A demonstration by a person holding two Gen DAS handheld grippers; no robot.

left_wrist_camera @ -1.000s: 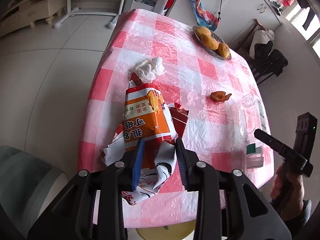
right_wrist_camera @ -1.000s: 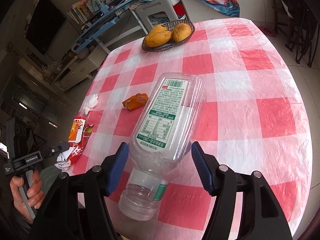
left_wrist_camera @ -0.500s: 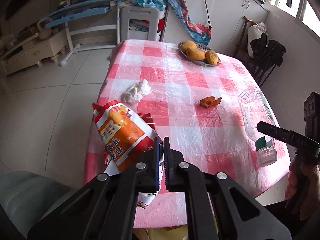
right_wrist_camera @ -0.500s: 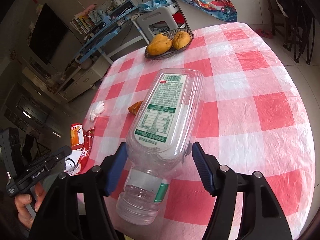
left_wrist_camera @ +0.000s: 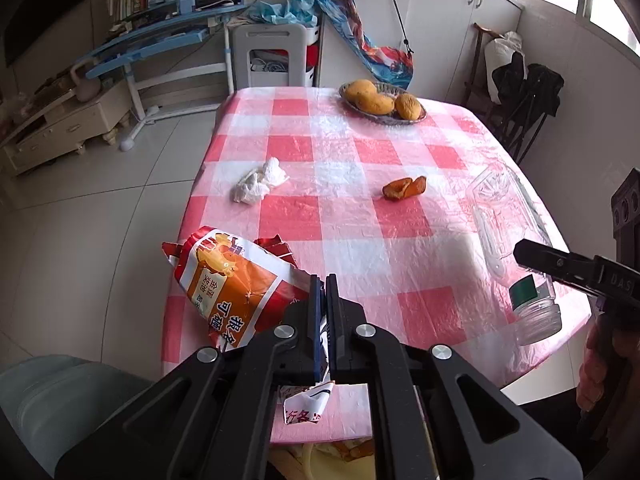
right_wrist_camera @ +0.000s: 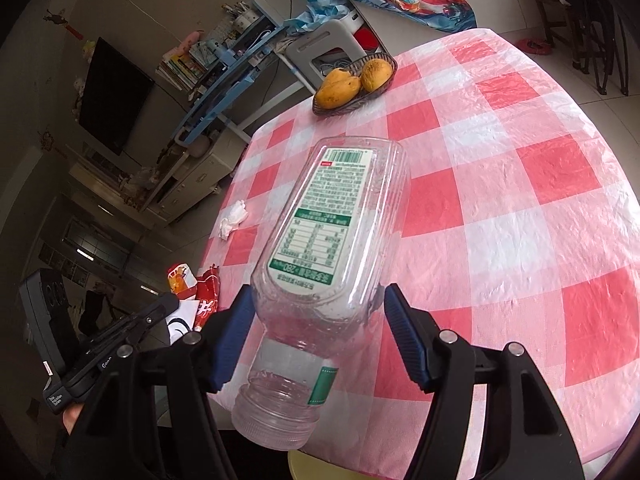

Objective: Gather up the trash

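My left gripper (left_wrist_camera: 323, 300) is shut on an orange and red snack wrapper (left_wrist_camera: 228, 284) and holds it above the table's near left corner. The wrapper also shows in the right wrist view (right_wrist_camera: 192, 284). My right gripper (right_wrist_camera: 316, 316) is shut on a clear empty plastic bottle (right_wrist_camera: 336, 232) and holds it lifted, mouth toward me; the bottle shows at the right in the left wrist view (left_wrist_camera: 508, 232). A crumpled white tissue (left_wrist_camera: 260, 180) and an orange peel (left_wrist_camera: 404, 188) lie on the pink checked tablecloth (left_wrist_camera: 400, 248).
A basket of mangoes (left_wrist_camera: 382, 100) stands at the table's far end. A white plastic chair (left_wrist_camera: 272, 56) is behind the table, a blue desk (left_wrist_camera: 160, 44) at far left. Dark chairs (left_wrist_camera: 524, 96) stand at right. A grey seat (left_wrist_camera: 60, 400) is near my left.
My left gripper shut on the snack wrapper and lifted it back from the table. My right gripper raised the bottle off the tablecloth.
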